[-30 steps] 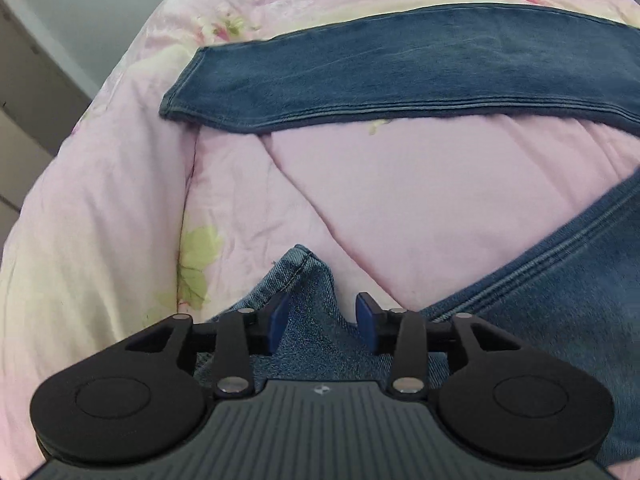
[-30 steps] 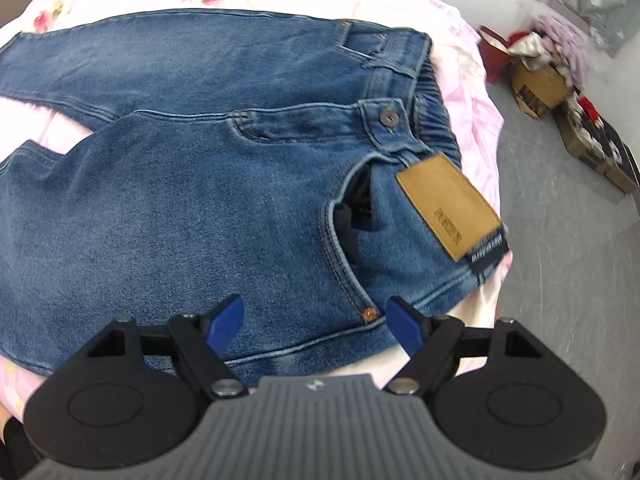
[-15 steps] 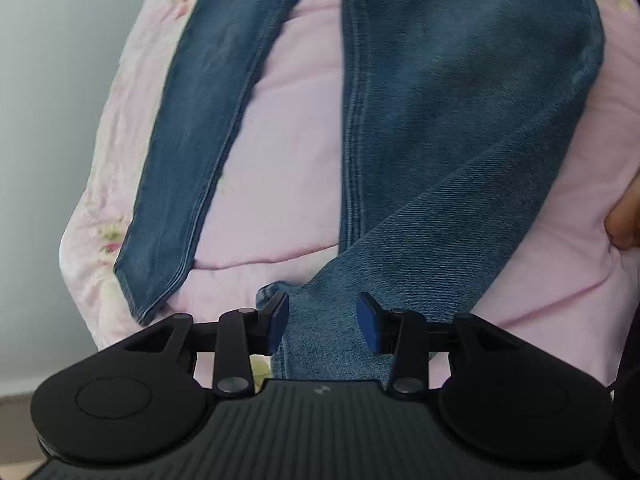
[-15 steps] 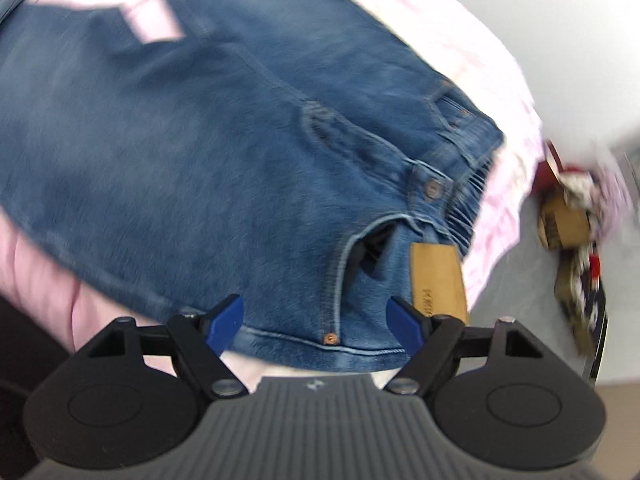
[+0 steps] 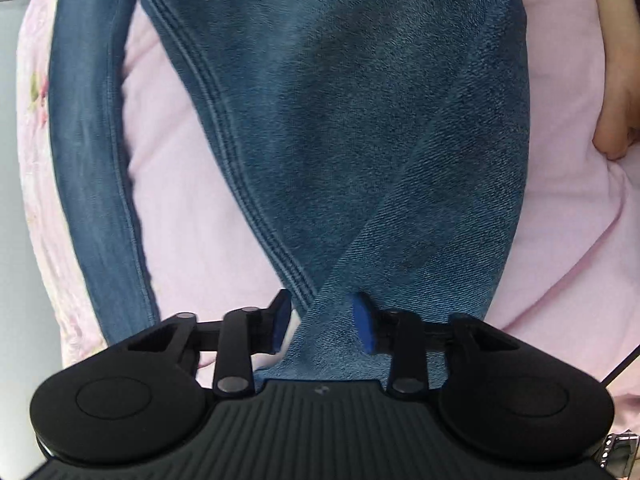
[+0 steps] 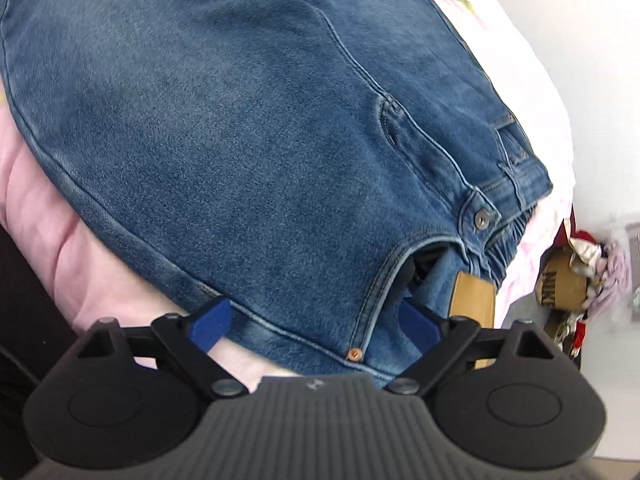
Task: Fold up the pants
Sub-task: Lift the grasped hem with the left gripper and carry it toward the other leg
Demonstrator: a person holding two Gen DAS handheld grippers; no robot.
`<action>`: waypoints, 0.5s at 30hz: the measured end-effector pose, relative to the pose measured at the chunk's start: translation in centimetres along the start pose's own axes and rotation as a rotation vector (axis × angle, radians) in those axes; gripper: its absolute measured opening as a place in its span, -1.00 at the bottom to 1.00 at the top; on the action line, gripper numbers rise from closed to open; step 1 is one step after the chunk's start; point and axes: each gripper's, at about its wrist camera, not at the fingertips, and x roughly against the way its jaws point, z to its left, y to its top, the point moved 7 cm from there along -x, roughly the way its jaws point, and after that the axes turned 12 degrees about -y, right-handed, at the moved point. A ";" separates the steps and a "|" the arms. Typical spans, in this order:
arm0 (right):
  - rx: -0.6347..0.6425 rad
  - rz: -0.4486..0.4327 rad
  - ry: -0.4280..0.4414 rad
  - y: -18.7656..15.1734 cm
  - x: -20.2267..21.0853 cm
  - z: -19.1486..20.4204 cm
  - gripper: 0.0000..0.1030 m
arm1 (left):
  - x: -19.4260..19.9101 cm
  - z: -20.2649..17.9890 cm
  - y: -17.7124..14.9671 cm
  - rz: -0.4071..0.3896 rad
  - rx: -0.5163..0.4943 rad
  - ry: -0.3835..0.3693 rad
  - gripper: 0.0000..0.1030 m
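Blue jeans (image 5: 360, 128) lie spread on a pink quilt (image 5: 192, 184). My left gripper (image 5: 320, 326) is shut on the hem end of one jeans leg, which rises from the bed and twists up between the blue pads (image 5: 362, 326). The other leg (image 5: 88, 152) lies flat at the left. In the right wrist view the jeans' hip and waistband (image 6: 480, 216) with a tan label (image 6: 474, 298) fill the frame. My right gripper (image 6: 316, 326) is open, its blue fingers either side of the side seam by the pocket, just above the cloth.
A bare hand (image 5: 616, 92) shows at the right edge of the left wrist view. Beyond the bed's right edge, cardboard boxes and clothes (image 6: 572, 280) sit on the floor. A white wall (image 6: 580, 40) stands behind.
My left gripper has lifted the leg end and carried it over the jeans, so the leg now twists. My right gripper has swung closer over the hip and pocket, still open.
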 end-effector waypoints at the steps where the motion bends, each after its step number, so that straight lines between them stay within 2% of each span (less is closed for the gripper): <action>1: 0.000 0.004 0.003 0.0 -0.1 0.0 0.73 | -0.2 -0.1 0.1 0.004 0.011 -0.017 -0.57; 2: 0.001 0.004 0.005 0.0 -0.2 0.0 0.74 | -0.3 -0.1 0.1 0.005 0.026 -0.022 -0.60; 4: 0.001 0.004 0.001 0.0 -0.3 -0.1 0.79 | -0.5 -0.3 -0.2 0.010 0.050 -0.006 -0.90; 6: 0.001 0.007 -0.005 -0.1 -0.5 -0.2 0.80 | -0.4 -0.3 -0.8 0.009 0.097 -0.004 -1.00; 12: 0.021 -0.010 -0.043 -0.4 0.0 -0.3 0.80 | 0.5 -1.7 -4.7 0.006 0.188 0.001 -1.00; 13: 0.030 -0.015 -0.050 -0.5 0.1 -0.3 0.80 | 0.9 -1.7 -5.3 -0.003 0.208 0.016 -1.00; 15: 0.042 -0.017 -0.060 -0.6 0.3 -0.3 0.80 | 1.9 -1.3 -6.3 -0.044 0.226 0.107 -0.95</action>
